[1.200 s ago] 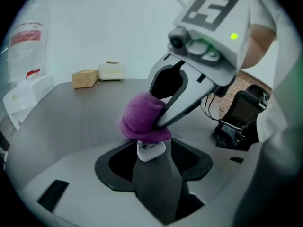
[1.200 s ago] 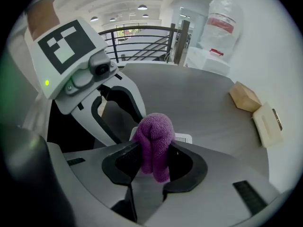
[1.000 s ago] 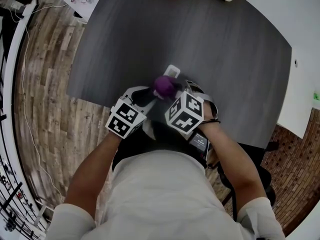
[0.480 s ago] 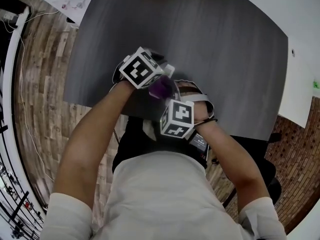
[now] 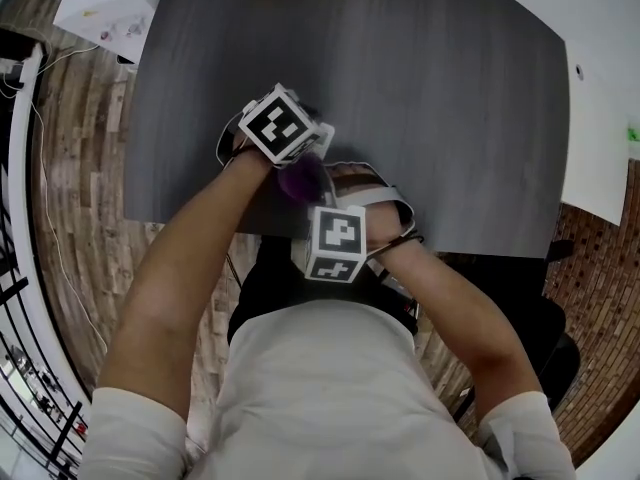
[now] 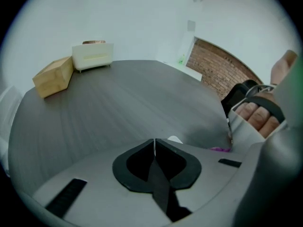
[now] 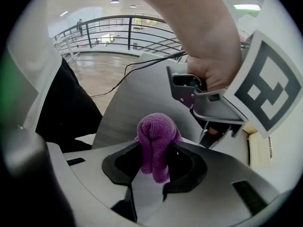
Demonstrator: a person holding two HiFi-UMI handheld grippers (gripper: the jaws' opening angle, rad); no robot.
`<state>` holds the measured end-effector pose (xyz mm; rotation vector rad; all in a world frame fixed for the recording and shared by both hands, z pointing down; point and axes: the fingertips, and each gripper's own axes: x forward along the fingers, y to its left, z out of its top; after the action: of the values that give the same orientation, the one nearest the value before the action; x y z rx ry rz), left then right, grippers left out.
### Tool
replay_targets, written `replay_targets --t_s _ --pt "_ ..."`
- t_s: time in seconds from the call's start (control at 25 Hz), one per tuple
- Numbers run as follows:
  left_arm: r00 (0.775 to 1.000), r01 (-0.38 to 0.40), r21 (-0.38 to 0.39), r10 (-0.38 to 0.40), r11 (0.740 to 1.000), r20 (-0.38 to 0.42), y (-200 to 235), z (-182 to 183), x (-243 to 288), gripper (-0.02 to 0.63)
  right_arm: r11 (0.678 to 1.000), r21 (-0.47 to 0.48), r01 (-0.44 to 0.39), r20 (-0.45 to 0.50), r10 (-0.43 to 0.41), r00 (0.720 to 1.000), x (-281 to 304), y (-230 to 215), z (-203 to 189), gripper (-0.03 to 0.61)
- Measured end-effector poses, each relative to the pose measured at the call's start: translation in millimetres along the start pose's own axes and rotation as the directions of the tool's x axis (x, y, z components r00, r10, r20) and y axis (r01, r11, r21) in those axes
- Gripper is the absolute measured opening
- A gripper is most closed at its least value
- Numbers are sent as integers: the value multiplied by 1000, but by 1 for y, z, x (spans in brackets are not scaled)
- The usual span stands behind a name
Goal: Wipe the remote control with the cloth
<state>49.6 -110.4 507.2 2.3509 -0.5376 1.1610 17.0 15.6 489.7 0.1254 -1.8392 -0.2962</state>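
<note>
Left gripper view: the jaws of the left gripper [image 6: 154, 144] are shown pressed together above the dark grey tabletop [image 6: 118, 103], having just been closing. Nothing is seen clamped between them. A small white tip [image 6: 174, 139] is visible just beyond the jaws. It cannot be told whether this tip belongs to the remote control, which is otherwise hidden under the grippers in the head view.

At the far edge of the tabletop, a wooden block [image 6: 53, 76] is placed just beside a cream box [image 6: 93, 56].

In the right gripper view, the jaws of the right gripper [image 7: 155, 149] are clamped on the purple cloth [image 7: 155, 129]. The cloth is bunched into a rounded wad that protrudes past the jaw tips.

In the head view, both grippers are held close together near the front edge of the tabletop. The cloth is located between them, just beside the left gripper.
</note>
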Motion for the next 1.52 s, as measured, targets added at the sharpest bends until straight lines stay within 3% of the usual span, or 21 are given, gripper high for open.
replay_targets --t_s 0.16,0.28,0.36,0.4,0.48,0.56,0.68,0.84,0.96,1.0,1.12,1.24,1.36,1.52 --pt "999 7 -33 -6 999 35 -2 1 0 14 999 38 -9 6 9 1000 -4 21 -6 137" --pt "999 -8 -38 10 999 48 0 0 -1 14 993 54 -101 20 100 995 -8 52 -7 137" --pt "998 -56 1 56 998 14 6 -7 0 3 981 45 -189 17 188 982 -9 77 -8 137" --pt "997 -76 15 76 997 -4 9 -14 1 3 976 58 -212 21 211 977 -9 85 -10 137" --pt "997 -78 -28 78 997 6 9 -23 2 3 968 119 -221 43 217 975 -13 90 -14 137" --pt "998 -46 -79 49 996 37 7 -25 4 3 958 190 -213 70 203 977 -17 82 -19 137" --pt "994 -57 -92 65 994 83 8 -23 -5 3 942 272 -195 91 176 980 -23 69 -32 137" --pt "957 -108 -102 131 989 261 5 -20 -52 3 901 401 -169 113 134 984 -30 50 -51 137" --pt "920 -202 23 182 979 348 -29 -38 -87 26 863 485 -143 127 92 988 -35 36 -67 137" --pt "920 -226 83 185 971 345 -45 -48 -89 94 851 508 -134 131 77 988 -37 31 -71 137" --pt "950 -226 245 157 943 272 -86 -80 -74 203 828 552 -99 145 22 989 -40 13 -76 137" --pt "967 -221 365 154 904 205 -103 -92 -54 233 822 565 -63 153 -30 988 -37 -14 -69 137" --pt "973 -220 416 164 882 165 -103 -94 -38 239 826 561 -54 150 -37 988 -24 -34 -57 137" --pt "974 -214 415 163 884 154 -93 -91 -29 241 798 597 -83 154 -13 988 -10 -45 -46 137"
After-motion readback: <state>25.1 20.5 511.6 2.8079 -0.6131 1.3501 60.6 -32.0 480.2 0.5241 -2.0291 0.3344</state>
